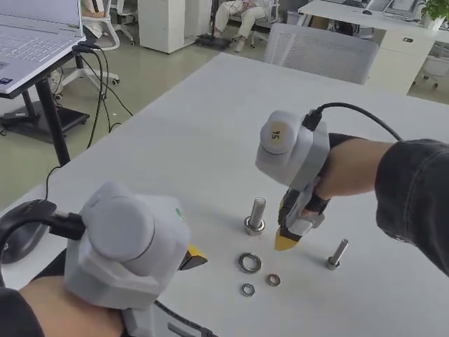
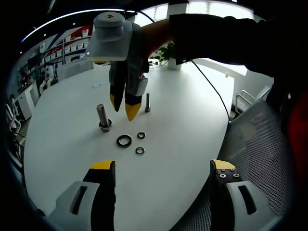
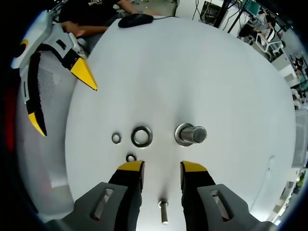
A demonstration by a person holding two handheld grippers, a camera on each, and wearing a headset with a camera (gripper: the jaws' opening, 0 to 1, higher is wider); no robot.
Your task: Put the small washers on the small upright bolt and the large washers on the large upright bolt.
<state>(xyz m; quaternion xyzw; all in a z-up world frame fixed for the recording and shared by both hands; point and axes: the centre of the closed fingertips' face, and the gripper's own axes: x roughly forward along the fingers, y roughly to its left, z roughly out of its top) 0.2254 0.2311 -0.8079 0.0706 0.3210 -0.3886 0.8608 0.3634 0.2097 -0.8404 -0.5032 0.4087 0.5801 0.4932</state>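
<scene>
- The left tongs (image 2: 162, 166) hover over the near left edge of the counter (image 1: 175, 140), jaws spread wide with nothing in them.
- The right tongs (image 3: 161, 167) point down at the counter just right of the large bolt (image 1: 257, 213), jaws a narrow gap apart and empty.
- The large bolt stands upright near the middle of the counter.
- The large washer (image 1: 249, 263) lies flat just on the near side of it.
- Nearer still lie the left small washer (image 1: 248, 289) and the right small washer (image 1: 273, 279), close together but apart.
- The small bolt (image 1: 337, 254) stands to the right of the right tongs.
</scene>
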